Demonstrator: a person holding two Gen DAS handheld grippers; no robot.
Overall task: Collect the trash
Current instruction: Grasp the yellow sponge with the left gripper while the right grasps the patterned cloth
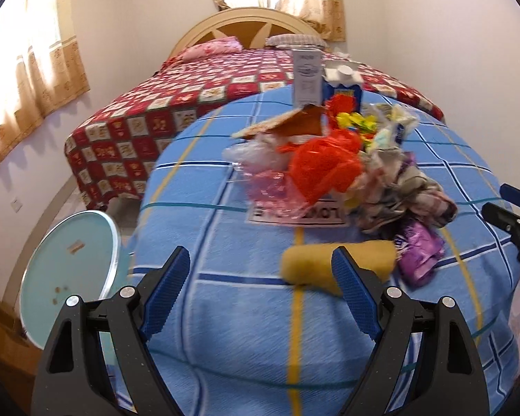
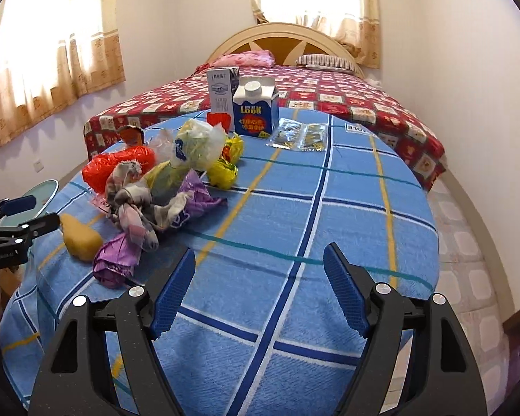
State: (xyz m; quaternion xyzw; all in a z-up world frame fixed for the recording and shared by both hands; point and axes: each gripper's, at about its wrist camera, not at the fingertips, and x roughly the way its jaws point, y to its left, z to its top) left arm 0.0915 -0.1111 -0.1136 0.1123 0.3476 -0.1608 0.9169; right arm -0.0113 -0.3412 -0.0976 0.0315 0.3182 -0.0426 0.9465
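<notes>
Blue plaid tablecloth (image 2: 346, 215): crumpled wrappers heaped at left edge. Yellow spongy lump (image 1: 332, 260) nearest, just ahead of left gripper (image 1: 260, 277); right gripper (image 2: 260, 274); 2 claws spread, empty. Lump best straddled squarely before closing.

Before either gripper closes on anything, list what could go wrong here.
1. The yellow sponge sits beside the open left gripper's right finger, so closing may nudge it away.
2. Pulling the crumpled cloth could drag the purple wrapper tangled with it.
3. The upright blue carton might tip if bumped.
</notes>
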